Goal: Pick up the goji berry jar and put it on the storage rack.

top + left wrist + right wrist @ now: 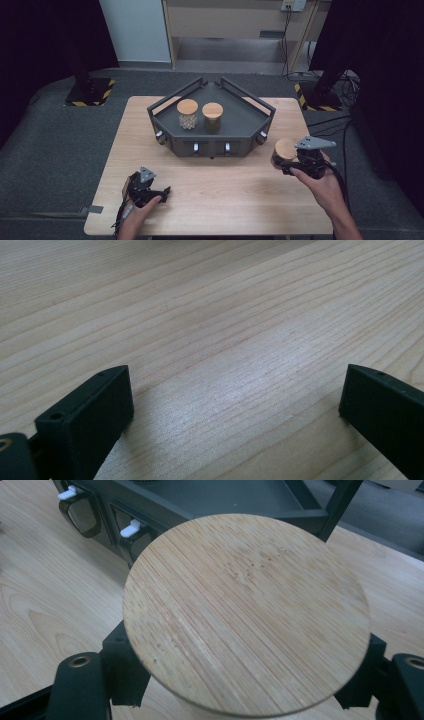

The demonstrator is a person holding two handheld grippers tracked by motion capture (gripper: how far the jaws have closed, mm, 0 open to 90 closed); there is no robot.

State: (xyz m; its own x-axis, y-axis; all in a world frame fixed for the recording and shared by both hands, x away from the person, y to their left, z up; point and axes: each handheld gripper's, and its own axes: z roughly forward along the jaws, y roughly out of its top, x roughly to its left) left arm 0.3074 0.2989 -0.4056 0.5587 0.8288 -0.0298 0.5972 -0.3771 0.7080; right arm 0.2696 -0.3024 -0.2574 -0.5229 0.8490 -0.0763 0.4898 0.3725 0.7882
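**Wood-lidded jars: 3 total, 1 in grip**

Two jars [187, 114] [212, 117] stand side by side on the rack [250, 131]. Third jar [247, 612] clamped in right gripper [284, 162], just right of the rack's front, over the table [215, 200]. Left gripper [235, 405] jaws apart, nothing between, low over bare table.

Your high view looks down and forward over the whole bench [210, 195] from your side. Your left tool view sits very close to bare bench wood. Your right tool view looks down close on a jar lid [247, 612]; the high view shares that lid and the dark tray [240, 125].
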